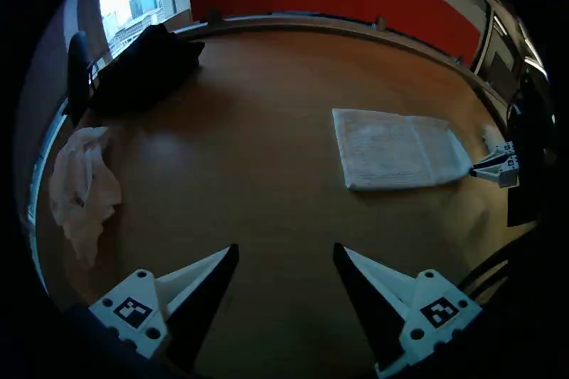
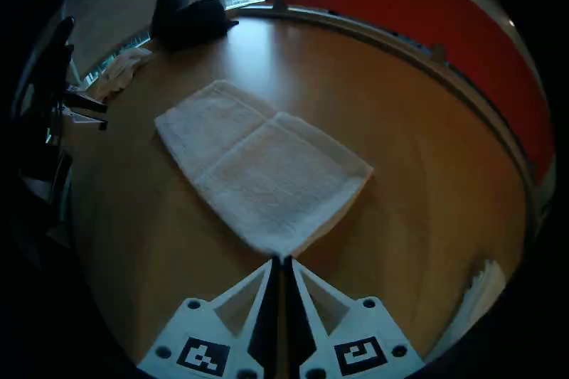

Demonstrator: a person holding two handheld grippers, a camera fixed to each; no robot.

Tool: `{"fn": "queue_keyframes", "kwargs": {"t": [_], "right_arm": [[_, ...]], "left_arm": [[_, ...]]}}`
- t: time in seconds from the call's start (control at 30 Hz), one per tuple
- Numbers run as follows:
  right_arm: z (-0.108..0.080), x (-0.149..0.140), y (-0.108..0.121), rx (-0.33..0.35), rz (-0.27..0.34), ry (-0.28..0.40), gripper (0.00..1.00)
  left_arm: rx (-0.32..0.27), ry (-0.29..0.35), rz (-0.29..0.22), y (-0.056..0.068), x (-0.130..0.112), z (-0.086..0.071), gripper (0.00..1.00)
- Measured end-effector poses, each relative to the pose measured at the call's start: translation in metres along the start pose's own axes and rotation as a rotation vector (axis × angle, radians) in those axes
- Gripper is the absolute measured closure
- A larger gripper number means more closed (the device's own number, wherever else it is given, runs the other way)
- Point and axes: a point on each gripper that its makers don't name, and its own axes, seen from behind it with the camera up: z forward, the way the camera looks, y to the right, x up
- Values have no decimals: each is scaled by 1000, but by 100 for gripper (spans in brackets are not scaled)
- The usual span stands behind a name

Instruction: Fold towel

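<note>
Towel (image 2: 263, 166) corner hidden between right gripper (image 2: 282, 259) jaws.

Nubby cloth towel (image 2: 263, 173) (matt), smooth wood table (image 2: 427, 166)

A wooden table (image 1: 270, 166) with a smooth brown top and a curved far edge carries everything. A white towel (image 2: 263, 166) lies flat on it, folded into a rectangle, with one layer lapped over part of the other. Well apart from it, near the window-side edge, a crumpled white cloth (image 1: 82, 187) sits in a loose heap. A black bag (image 1: 146, 66) rests at the far corner beyond that heap. In the right gripper view, more white fabric (image 2: 484, 286) lies at the table's near right edge.
</note>
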Motion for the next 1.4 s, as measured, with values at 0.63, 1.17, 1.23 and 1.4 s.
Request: {"fn": "queue_keyframes", "kwargs": {"t": [0.63, 1.17, 1.23, 1.4], "right_arm": [[-32, 78, -2, -37, -51, 168, 96], [-29, 132, -16, -9, -162, 204, 96], [-27, 138, -20, -1, -176, 204, 96], [-19, 157, -31, 27, -212, 209, 96]], "left_arm": [[-3, 18, -3, 0, 7, -3, 2], [3, 33, -27, -7, 6, -9, 2], [4, 34, -31, -9, 5, -10, 2], [8, 35, -42, -12, 2, -13, 2]]}}
